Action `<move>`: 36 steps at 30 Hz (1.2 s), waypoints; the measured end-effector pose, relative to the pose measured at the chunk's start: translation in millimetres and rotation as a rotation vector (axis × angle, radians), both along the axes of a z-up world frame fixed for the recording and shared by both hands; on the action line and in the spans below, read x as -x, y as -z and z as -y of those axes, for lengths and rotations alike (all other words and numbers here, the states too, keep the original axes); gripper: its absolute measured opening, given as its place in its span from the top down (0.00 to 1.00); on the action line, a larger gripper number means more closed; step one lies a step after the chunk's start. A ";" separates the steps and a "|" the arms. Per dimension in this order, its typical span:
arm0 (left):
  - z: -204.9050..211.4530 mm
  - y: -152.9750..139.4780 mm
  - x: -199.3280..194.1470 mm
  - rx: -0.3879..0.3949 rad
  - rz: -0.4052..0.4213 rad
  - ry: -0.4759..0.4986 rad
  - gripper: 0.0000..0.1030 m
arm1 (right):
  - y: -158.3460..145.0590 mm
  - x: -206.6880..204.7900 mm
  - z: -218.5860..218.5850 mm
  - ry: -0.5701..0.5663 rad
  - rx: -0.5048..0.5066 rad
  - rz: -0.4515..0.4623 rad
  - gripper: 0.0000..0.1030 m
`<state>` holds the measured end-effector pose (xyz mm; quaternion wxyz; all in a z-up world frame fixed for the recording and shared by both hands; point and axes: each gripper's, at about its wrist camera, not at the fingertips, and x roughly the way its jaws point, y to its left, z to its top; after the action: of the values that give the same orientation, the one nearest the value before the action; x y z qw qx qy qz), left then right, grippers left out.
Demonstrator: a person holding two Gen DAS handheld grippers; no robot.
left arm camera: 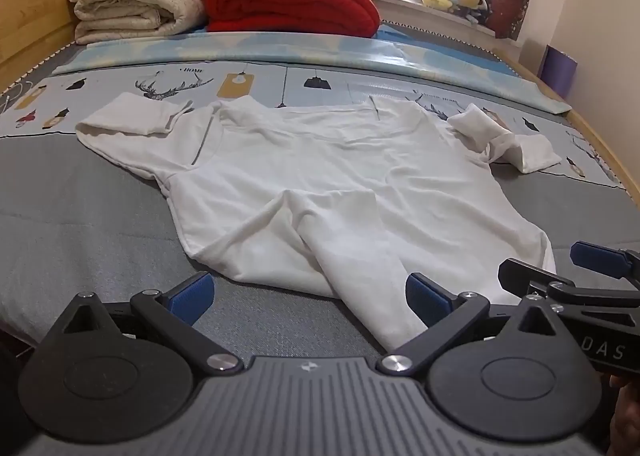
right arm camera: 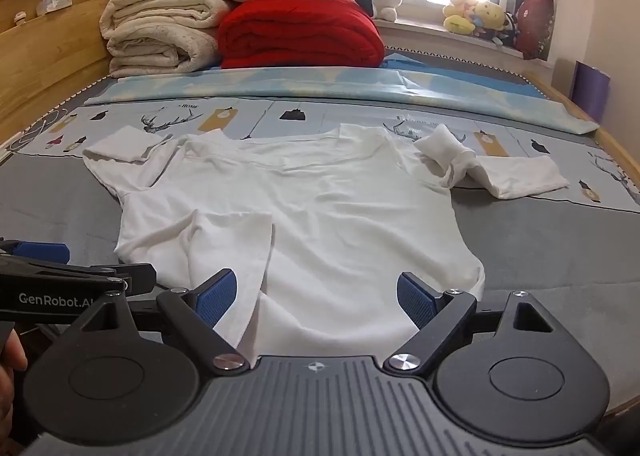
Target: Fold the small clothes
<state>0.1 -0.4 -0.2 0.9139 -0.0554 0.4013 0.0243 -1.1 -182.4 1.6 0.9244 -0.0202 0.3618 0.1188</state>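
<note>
Both pairs of blue-padded fingers, left gripper (left arm camera: 308, 294) and right gripper (right arm camera: 316, 294), stand apart and empty at the bottom of frame over the hem of the white cotton long-sleeved shirt (left arm camera: 320, 160) spread mid-frame on the grey bed (left arm camera: 80, 196); pinch the hem corners evenly.

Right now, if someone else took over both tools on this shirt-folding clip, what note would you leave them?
Left tool: open, holding nothing, low over the shirt's near hem.
Right tool: open, holding nothing, hem cloth lying between its fingers but not pinched.
Shirt: white, long-sleeved, spread flat on the bed, collar at the far end. Part of the near hem is flipped up onto the body. Far-left sleeve is doubled back; far-right sleeve is bunched and twisted.
Done: shirt laid out.
Left: straighten the sleeves, flatten the hem, then all the folds.
</note>
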 end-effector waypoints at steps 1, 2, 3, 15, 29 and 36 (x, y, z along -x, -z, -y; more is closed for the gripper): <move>0.3 0.2 0.0 0.000 -0.001 0.000 0.01 | 0.1 -0.1 0.2 0.001 0.000 -0.001 0.14; 0.6 0.3 -0.1 0.000 -0.002 0.001 0.01 | 0.3 -0.1 0.4 0.002 0.001 -0.001 0.14; 0.8 0.3 -0.1 0.001 -0.003 0.001 0.01 | 0.8 0.2 0.6 0.003 0.001 -0.001 0.14; 1.7 2.3 -0.5 -0.002 0.004 0.000 0.01 | 1.4 0.1 2.2 0.007 0.001 -0.003 0.14; -3.9 7.7 0.2 0.004 0.001 -0.003 0.01 | 2.2 -0.1 0.3 0.002 0.002 0.002 0.14; -5.2 6.5 0.4 0.010 0.002 -0.004 0.01 | 0.8 0.1 -0.9 -0.002 0.000 0.003 0.14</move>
<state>-0.4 4.8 -6.7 0.9140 -0.0606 0.4004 0.0241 -1.2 -181.5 0.7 0.9248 -0.0206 0.3604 0.1197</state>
